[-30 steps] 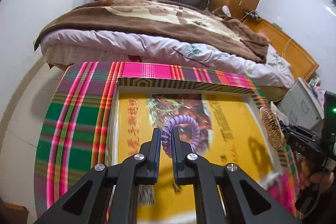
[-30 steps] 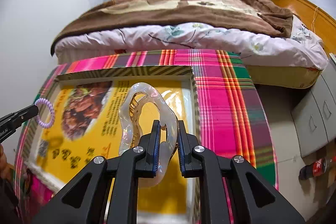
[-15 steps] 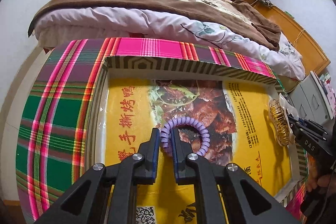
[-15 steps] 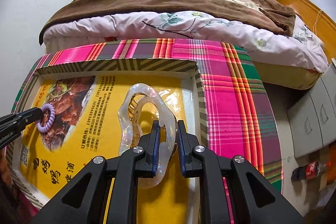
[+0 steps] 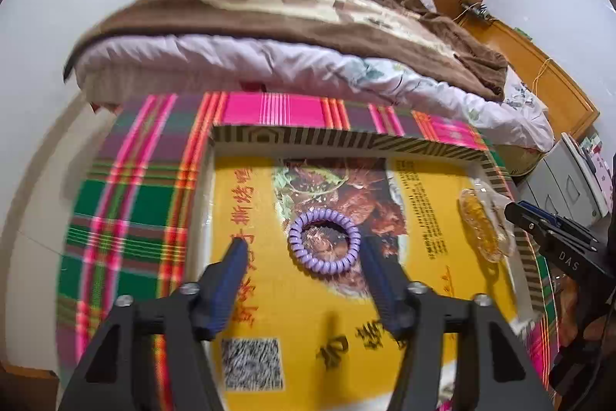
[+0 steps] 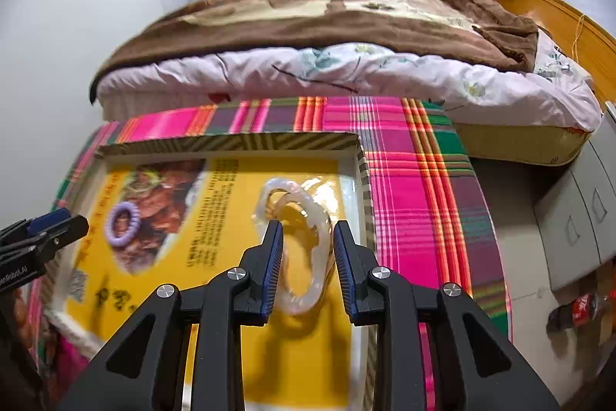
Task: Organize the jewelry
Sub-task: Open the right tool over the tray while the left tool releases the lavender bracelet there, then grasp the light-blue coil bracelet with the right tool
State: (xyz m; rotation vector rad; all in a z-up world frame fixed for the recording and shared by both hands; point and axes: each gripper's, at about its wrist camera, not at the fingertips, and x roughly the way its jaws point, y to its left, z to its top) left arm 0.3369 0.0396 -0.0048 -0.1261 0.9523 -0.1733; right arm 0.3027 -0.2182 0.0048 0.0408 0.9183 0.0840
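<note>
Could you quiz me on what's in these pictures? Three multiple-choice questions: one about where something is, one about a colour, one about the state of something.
1. Where does the spiral hair tie lie?
A. On the bed
B. In the yellow-bottomed box tray
C. On the floor

2. What colour is the spiral hair tie?
A. Purple
B. Green
C. Black

3. How do the left gripper and its fingers stand to the hair tie?
A. Clamped on it
B. Spread wide, clear of it on either side
C. Pushed through its hole

Answers:
1 B: it rests flat on the food picture printed on the tray's bottom.
2 A: its coils are pale purple in both views.
3 B: the fingers are opening, with gaps showing between each of them and the hair tie.
</note>
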